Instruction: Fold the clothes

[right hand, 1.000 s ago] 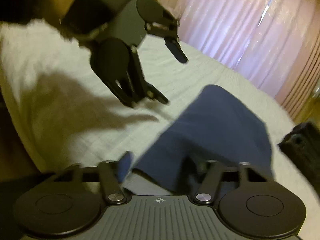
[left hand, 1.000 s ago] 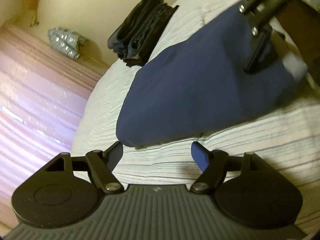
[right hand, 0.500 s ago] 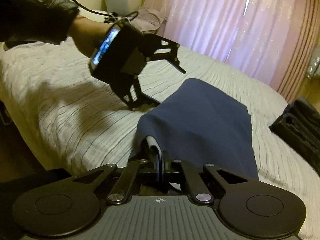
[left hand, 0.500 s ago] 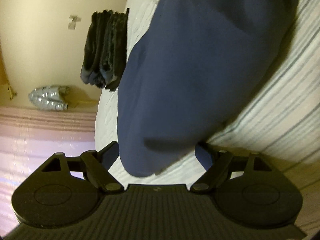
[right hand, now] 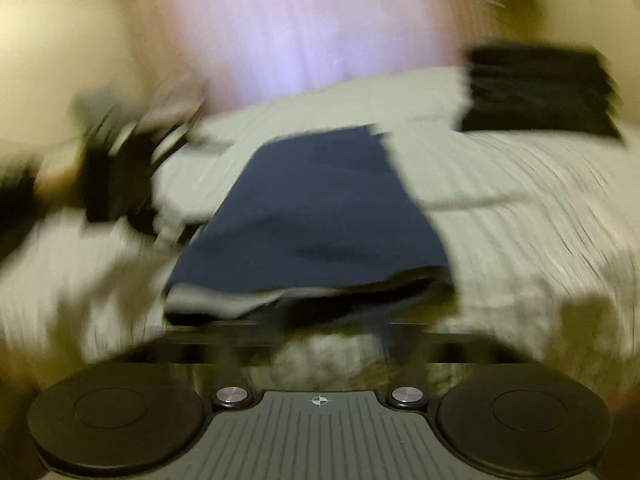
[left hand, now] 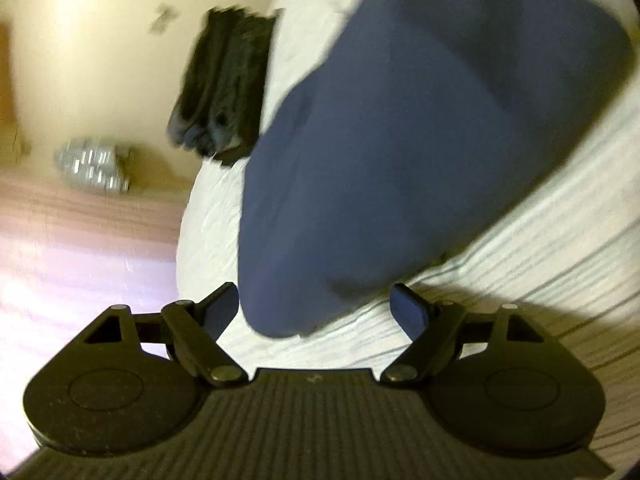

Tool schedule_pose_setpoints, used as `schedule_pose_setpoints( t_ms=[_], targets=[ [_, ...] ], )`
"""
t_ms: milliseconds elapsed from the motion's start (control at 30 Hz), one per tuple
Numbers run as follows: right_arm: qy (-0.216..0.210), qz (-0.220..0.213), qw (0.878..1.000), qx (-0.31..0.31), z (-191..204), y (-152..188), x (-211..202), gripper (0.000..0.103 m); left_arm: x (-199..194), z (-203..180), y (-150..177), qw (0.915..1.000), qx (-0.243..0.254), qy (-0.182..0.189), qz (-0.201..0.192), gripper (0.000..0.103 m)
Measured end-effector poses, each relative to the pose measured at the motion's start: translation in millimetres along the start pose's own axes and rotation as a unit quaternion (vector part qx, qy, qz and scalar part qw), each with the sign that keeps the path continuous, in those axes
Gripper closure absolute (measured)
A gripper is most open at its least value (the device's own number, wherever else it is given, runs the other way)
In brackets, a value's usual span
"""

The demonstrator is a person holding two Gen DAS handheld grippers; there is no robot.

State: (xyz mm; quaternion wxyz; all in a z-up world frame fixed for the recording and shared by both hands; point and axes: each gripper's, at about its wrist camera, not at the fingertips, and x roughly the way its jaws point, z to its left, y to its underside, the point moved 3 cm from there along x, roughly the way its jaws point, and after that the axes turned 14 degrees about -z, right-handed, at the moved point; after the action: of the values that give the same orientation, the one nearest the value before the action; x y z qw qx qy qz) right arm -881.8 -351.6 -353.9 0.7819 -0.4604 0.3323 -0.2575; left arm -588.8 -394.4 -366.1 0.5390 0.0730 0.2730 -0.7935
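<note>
1. There is one blue cloth (left hand: 400,152). It lies flat on the bed (left hand: 540,248), and its near end reaches close to the bed's front edge.
2. There is one pile of dark folded clothes (left hand: 228,84). It sits at the far edge of the bed, by the wall. In the right wrist view the same pile (right hand: 540,92) is at the bed's far right corner.
3. There are two grippers. The left gripper (left hand: 316,312) has its jaws spread wide. The tip of the blue cloth lies between the two fingers, but they do not squeeze it.
4. The right gripper's (right hand: 320,340) fingers are smeared by blur, so I cannot tell if its jaws are apart or pinched. The blue cloth (right hand: 320,208) lies just ahead of it.
5. One pink curtain (right hand: 300,32) hangs past the bed.
6. One shiny silver bundle (left hand: 92,164) lies on the floor by the wall. It is too blurry to name.
7. A dark shape on the left of the right wrist view is too smeared to make out.
</note>
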Motion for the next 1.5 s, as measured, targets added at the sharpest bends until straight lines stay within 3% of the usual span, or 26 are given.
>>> schedule_pose_setpoints(
  t_ms=[67,167,267,333,400,533,600,633,667,833,967,1000,1067,1133,1233,1333,1433,1500],
  targets=[
    [0.004,-0.014,0.999,0.051,-14.5,-5.0,-0.5,0.021,-9.2,16.9,-1.7,0.9966,-0.082,-0.009,0.001,0.022],
    [0.016,-0.027,0.993,0.117,-36.4,-6.2,6.9,0.021,-16.5,39.1,-5.8,0.9812,-0.192,-0.015,-0.008,0.022],
    [0.039,-0.026,0.986,0.161,-56.3,-4.0,17.8,0.021,-15.8,45.1,-17.2,0.9676,-0.251,-0.002,-0.025,0.022],
    [0.034,-0.027,0.981,0.187,-62.3,-2.0,25.9,0.021,-8.5,39.4,-25.5,0.9657,-0.258,0.015,-0.027,0.022],
    [0.001,-0.038,0.978,0.204,-58.2,-3.1,32.0,0.021,1.4,28.4,-32.1,0.9697,-0.241,0.028,-0.024,0.024],
    [-0.019,-0.054,0.973,0.224,-51.7,2.1,48.3,0.021,13.0,17.0,-39.8,0.9733,-0.227,0.029,-0.02,0.025],
    [-0.004,-0.05,0.971,0.236,-55.8,5.3,55.3,0.048,13.5,18.3,-40.4,0.9726,-0.23,0.028,-0.019,0.025],
    [0.004,-0.047,0.969,0.241,-58.0,6.7,58.6,0.081,14.0,19.5,-40.1,0.9726,-0.23,0.027,-0.019,0.025],
    [0.002,-0.044,0.968,0.245,-60.4,5.2,59.9,0.088,13.6,20.9,-39.7,0.9727,-0.23,0.026,-0.02,0.025],
    [-0.034,-0.042,0.965,0.258,-81.1,-27.9,50.0,0.095,-8.7,34.7,-40.2,0.9691,-0.244,0.004,-0.035,0.025],
    [-0.002,-0.068,0.976,0.208,-132.7,-90.6,30.3,0.098,-18.9,38.7,-42.5,0.9724,-0.229,-0.013,-0.043,0.025],
    [0.004,-0.055,0.979,0.196,-145.3,-101.2,31.5,0.098,-17.1,36.9,-43.5,0.9745,-0.219,-0.013,-0.044,0.025],
    [0.01,-0.002,0.984,0.18,-170.0,-107.3,45.2,0.097,-10.5,30.4,-46.4,0.9798,-0.195,-0.011,-0.045,0.025],
    [0.047,0.025,0.986,0.159,-186.7,-102.5,53.3,0.097,-1.3,19.8,-50.4,0.9871,-0.154,-0.008,-0.042,0.025],
    [0.117,0.006,0.985,0.128,-194.6,-97.9,43.9,0.097,10.5,-0.7,-52.3,0.9967,-0.074,0.0,-0.033,0.025],
    [0.167,-0.023,0.985,0.035,-167.7,-99.4,21.0,0.096,20.9,-18.9,-46.2,0.9996,0.011,0.007,-0.024,0.025],
    [0.112,-0.031,0.99,-0.08,-99.1,-86.9,9.3,0.094,32.4,-20.7,-37.1,0.9992,0.031,0.013,-0.021,0.025],
    [0.065,-0.028,0.985,-0.158,-47.6,-72.4,4.2,0.069,38.5,-15.4,-33.4,0.9996,0.017,0.011,-0.022,0.025]
  ],
)
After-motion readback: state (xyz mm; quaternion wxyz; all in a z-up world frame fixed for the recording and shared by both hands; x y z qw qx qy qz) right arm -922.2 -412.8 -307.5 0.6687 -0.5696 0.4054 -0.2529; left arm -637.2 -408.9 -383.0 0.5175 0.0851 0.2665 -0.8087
